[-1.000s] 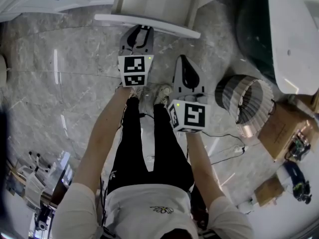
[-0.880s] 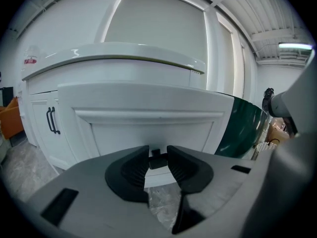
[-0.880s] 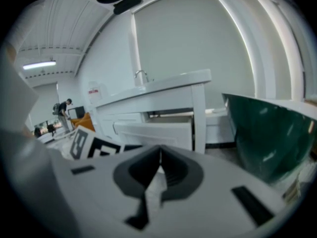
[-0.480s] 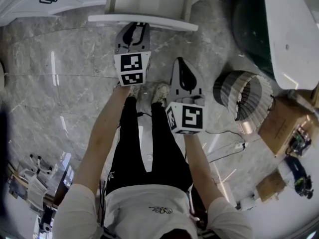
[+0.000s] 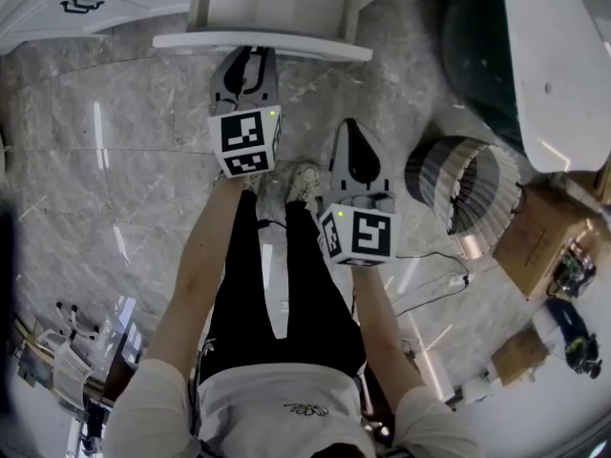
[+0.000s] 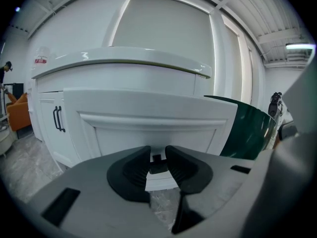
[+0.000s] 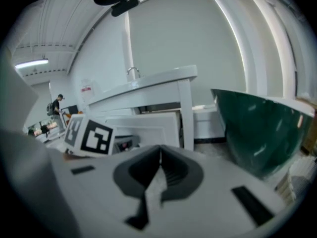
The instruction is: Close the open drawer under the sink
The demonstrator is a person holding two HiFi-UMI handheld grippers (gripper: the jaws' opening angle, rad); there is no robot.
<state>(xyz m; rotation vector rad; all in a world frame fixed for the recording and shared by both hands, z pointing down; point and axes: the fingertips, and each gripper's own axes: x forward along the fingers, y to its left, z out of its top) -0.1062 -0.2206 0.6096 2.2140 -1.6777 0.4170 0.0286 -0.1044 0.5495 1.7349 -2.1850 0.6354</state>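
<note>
Presently, item one: left gripper [image 5: 250, 57], grey two-jaw tool with a black-and-white marker cube, jaws narrowly apart and just now closing; a small dark drawer handle [image 6: 157, 166] sits in the gap at the tips of the left gripper [image 6: 157, 155], and no clear press of the pads on it shows. Item two: white panelled drawer front [image 5: 305, 48], pulled out from the white cabinet, directly ahead of the left gripper's tips and filling its view [image 6: 153, 128]. Item three: white rounded sink counter [image 6: 124, 66], above and behind the drawer front. Item four: white cabinet door with a black bar handle [image 6: 58, 119], to the left of the left gripper. Item five: right gripper [image 5: 353, 124], same build, jaw tips together with nothing between them [image 7: 159, 152], held back from the drawer front and just right of the left gripper. Item six: dark green glossy tub [image 7: 257, 128], to the right of the right gripper. Item seven: ribbed cylindrical basket [image 5: 468, 194], on its side, right of the right gripper. Item eight: grey marble floor [image 5: 115, 160], beneath both tools.
</note>
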